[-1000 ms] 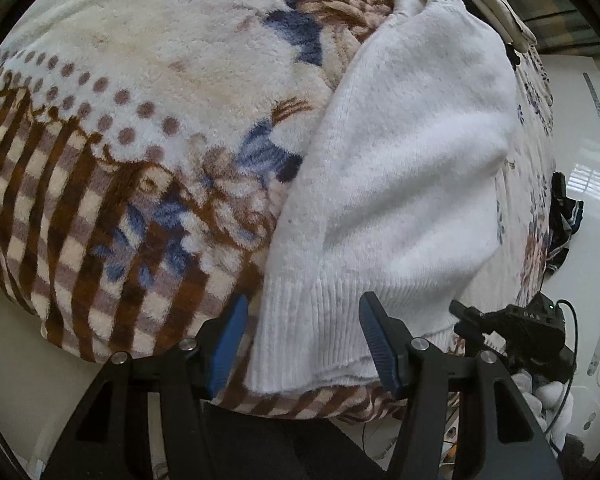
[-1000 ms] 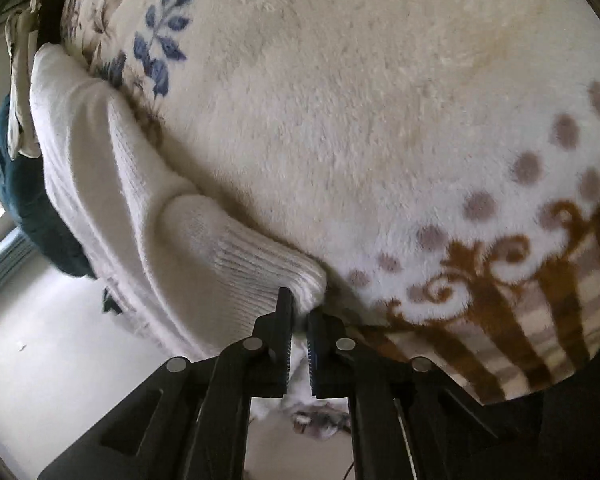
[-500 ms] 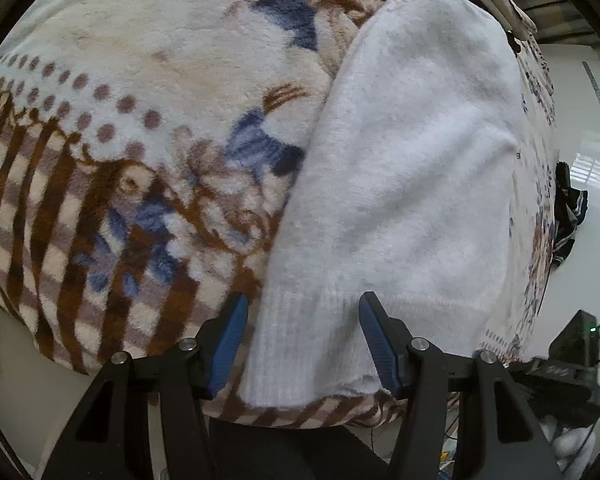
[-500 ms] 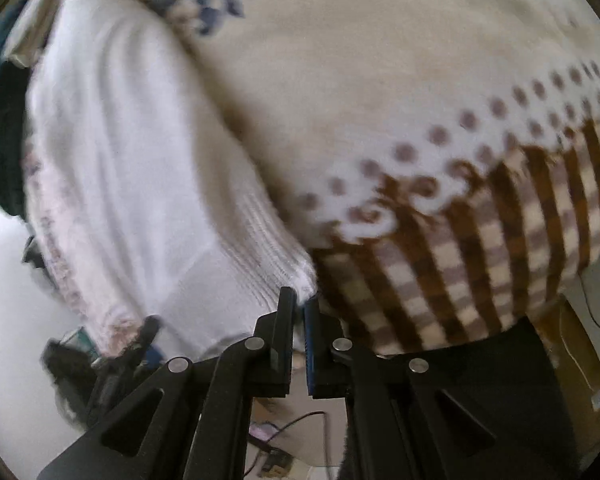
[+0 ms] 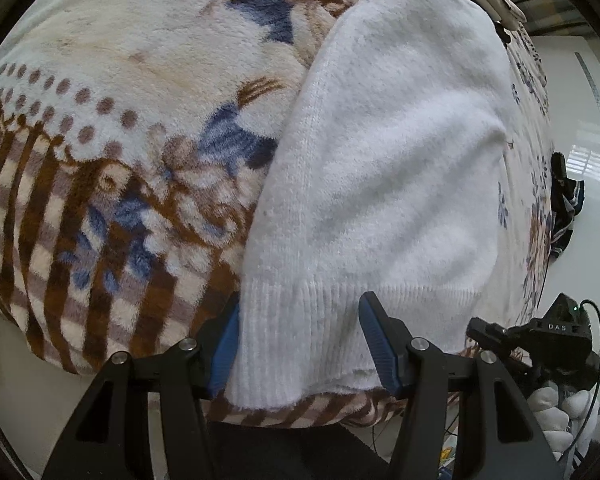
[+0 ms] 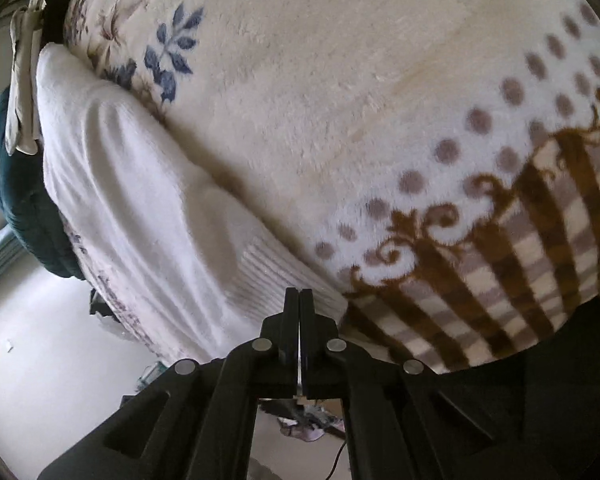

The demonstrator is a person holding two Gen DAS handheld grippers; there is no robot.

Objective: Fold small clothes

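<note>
A white knitted sweater (image 5: 384, 168) lies folded lengthwise on a patterned fleece blanket (image 5: 112, 92). In the left wrist view my left gripper (image 5: 300, 316) is open, its blue pads either side of the ribbed hem at the blanket's near edge. In the right wrist view the sweater (image 6: 132, 184) runs along the left, and my right gripper (image 6: 299, 300) is shut on the ribbed hem corner (image 6: 276, 280). The right gripper and its holder's white glove also show at the lower right of the left wrist view (image 5: 540, 344).
The blanket (image 6: 360, 80) covers a bed that drops off just below both grippers. Dark clothing (image 5: 564, 204) hangs at the bed's far side. A dark teal garment (image 6: 20, 192) and a pale cloth (image 6: 20, 80) lie beyond the sweater. White floor lies around.
The right gripper has closed fully on the hem corner and swung back. The left gripper has stayed open around the hem, shifting only slightly.
</note>
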